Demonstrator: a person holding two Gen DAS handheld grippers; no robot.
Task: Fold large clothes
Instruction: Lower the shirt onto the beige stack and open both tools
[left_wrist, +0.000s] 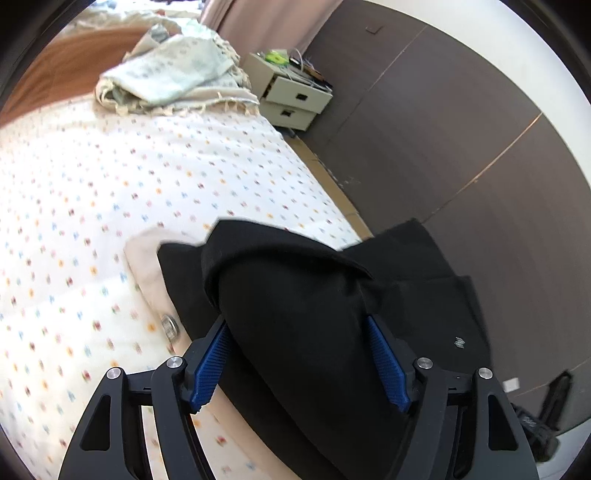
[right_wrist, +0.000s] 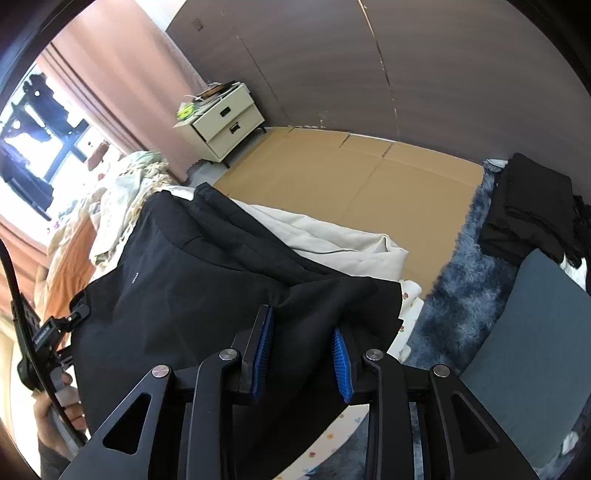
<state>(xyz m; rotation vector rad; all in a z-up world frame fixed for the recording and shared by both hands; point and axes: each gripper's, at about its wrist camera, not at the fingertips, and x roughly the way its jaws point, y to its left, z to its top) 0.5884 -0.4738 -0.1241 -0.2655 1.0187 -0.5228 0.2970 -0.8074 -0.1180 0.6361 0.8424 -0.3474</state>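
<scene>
The left gripper (left_wrist: 299, 354) grips a bunched fold of the black garment (left_wrist: 295, 314) between its blue pads (left_wrist: 208, 369), above the dotted bedspread (left_wrist: 110, 184). The right gripper (right_wrist: 303, 354) likewise pinches the garment's other edge, the cloth stretched over the bed, beside the cardboard-covered floor (right_wrist: 332, 173) and blue rug (right_wrist: 461, 295).

Bright window (right_wrist: 33, 122) daylight; motion blur; fisheye edges dark, warped.

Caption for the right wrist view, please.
Right gripper holds a black garment over the bed, nightstand beyond.
</scene>
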